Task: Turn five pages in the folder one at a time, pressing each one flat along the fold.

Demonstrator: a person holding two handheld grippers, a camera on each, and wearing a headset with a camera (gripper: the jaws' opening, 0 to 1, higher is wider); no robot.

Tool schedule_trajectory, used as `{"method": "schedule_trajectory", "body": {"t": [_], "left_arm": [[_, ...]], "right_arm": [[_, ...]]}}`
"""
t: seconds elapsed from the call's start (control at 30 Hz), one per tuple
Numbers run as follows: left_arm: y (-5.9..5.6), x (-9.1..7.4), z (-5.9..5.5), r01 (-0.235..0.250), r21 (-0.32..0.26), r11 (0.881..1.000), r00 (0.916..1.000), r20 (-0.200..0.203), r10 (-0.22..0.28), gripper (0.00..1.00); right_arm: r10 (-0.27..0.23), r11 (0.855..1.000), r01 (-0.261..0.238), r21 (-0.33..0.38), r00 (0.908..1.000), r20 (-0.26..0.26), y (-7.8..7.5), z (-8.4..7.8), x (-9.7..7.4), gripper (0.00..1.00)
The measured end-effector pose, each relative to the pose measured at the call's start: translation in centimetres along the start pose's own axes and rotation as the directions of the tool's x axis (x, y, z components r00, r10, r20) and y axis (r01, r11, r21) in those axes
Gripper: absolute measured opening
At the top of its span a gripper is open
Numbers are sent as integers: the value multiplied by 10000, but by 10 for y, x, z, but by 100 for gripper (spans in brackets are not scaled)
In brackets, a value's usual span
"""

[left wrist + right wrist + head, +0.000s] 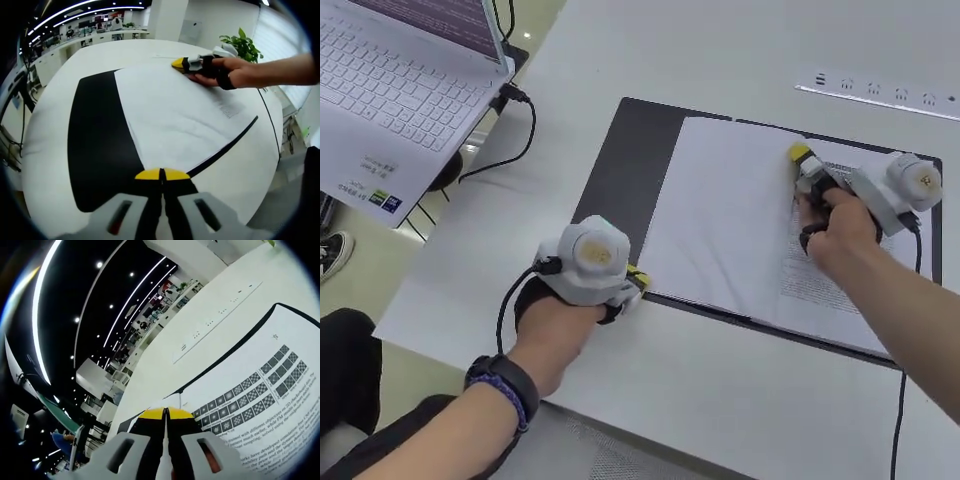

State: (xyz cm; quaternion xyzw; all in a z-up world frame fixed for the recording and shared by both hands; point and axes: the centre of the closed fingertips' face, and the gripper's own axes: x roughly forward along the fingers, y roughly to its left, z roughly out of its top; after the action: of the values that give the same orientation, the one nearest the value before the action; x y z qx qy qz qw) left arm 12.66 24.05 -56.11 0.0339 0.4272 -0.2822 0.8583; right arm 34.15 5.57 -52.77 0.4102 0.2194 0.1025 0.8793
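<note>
The folder (620,170) is seen lying open on the white table (670,50) in the middle of the head view, its black cover (630,150) bared at the left, a blank page (720,210) laid across the centre and a printed page (820,290) exposed at the right. The fold (778,232) between the two sheets is taken to run from the upper right of the frame down toward the bottom centre. The right gripper (802,158) is placed at the upper end of that line, its yellow tips pressed together with nothing pinched between them, as its own view confirms. The left gripper (636,282), likewise closed on nothing, is rested at the folder's lower left edge, well apart from the fold. The right gripper is therefore judged the nearer one, and a flattening stroke would be expected to be drawn along the fold's long axis toward the lower edge of the frame.
</note>
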Motion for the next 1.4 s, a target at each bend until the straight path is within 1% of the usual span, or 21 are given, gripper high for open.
{"method": "schedule_trajectory", "body": {"t": [0.1,0.3,0.37,0.47,0.67,0.73,0.77,0.83,0.9,0.97,1.0,1.13,1.23,1.4], "left_arm": [[0,0,0,2,21,10000,10000,1,-2,0],[0,0,0,40,-13,10000,10000,14,-40,0],[0,-1,0,40,-14,10000,10000,21,-40,0],[0,-1,0,53,-48,10000,10000,31,-53,0],[0,-1,0,66,-51,10000,10000,40,-66,0],[0,-1,0,68,-71,10000,10000,46,-68,0],[0,-1,0,67,-83,9999,10000,53,-66,0],[0,-1,0,66,-95,9999,10000,66,-65,0],[0,-1,0,65,-93,9999,9999,83,-65,0],[0,-1,0,65,-92,9999,9999,99,-64,0],[0,-1,0,69,-93,9999,9999,104,-68,0],[0,-1,0,90,-98,9999,9999,112,-89,0],[0,-1,0,56,-119,9999,9999,157,-54,0],[0,-1,1,53,-155,9999,9997,234,-49,0]], "right_arm": [[-36,9999,35,127,9999,100,-4,4,5,0],[-144,9993,135,361,9996,248,-6,6,9,0],[-109,9995,102,299,9997,232,-6,6,9,0],[84,9999,-86,132,9999,143,-5,5,9,0],[158,9999,-158,-35,9999,30,-6,2,6,0],[260,9995,-262,-202,9996,-123,-5,-1,2,0],[413,9977,-430,-529,9986,-325,-3,-5,-1,0],[705,9951,-736,-657,9963,-485,1,-11,-11,0],[807,9935,-852,-751,9949,-610,4,-16,-20,0],[808,9899,-895,-1102,9934,-811,8,-22,-28,0],[790,9894,-885,-1155,9933,-843,10,-24,-31,0],[1005,9882,-1109,-1053,9899,-1000,11,-33,-46,0],[1096,9862,-1225,-1113,9872,-1156,13,-39,-55,0],[1235,9852,-1371,-1026,9839,-1293,11,-50,-70,0]]}}
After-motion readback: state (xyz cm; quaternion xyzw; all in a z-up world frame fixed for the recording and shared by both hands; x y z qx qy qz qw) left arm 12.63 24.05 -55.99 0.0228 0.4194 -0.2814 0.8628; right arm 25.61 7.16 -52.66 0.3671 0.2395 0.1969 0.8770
